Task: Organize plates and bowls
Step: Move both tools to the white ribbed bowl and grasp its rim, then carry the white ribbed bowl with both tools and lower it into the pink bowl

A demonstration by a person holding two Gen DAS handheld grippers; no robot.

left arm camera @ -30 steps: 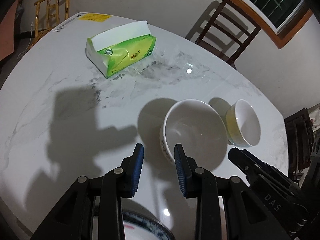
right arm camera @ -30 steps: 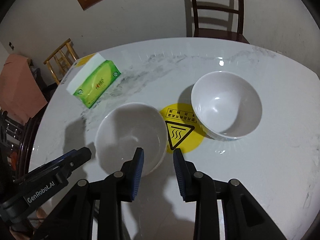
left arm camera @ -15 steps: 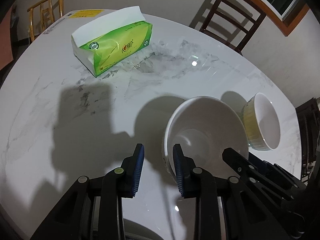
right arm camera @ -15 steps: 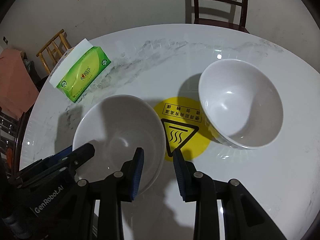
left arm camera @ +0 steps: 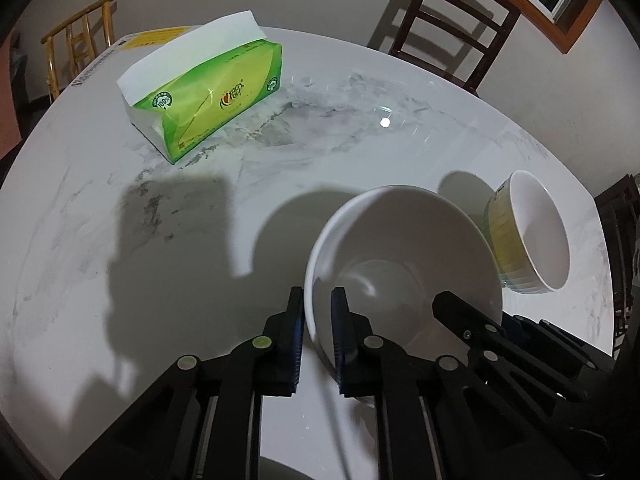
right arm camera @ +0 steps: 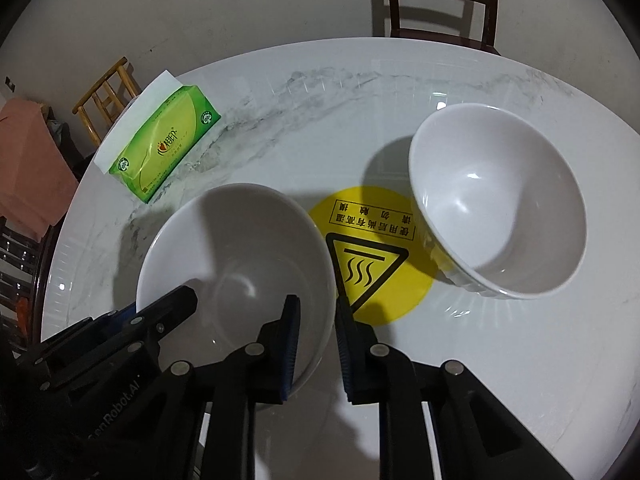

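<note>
2 bowls (right arm camera: 236, 256) (right arm camera: 500, 200), 1 tissue pack (right arm camera: 160, 156), 2 chairs (left arm camera: 448, 20) (left arm camera: 76, 52)

Plain white bowl (right arm camera: 236, 256) — upright on the marble surface (right arm camera: 360, 112), empty, rim pinched on two opposite sides. Second bowl (right arm camera: 500, 200) just beside it — white inside, ribbed pale-yellow outside, empty, upright, base overlapping the edge of a yellow warning sticker (right arm camera: 372, 256).

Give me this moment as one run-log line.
left gripper: closing on white bowl left rim | right gripper: closing on its right rim | yellow-sided bowl: untouched | tissue pack: untouched
</note>
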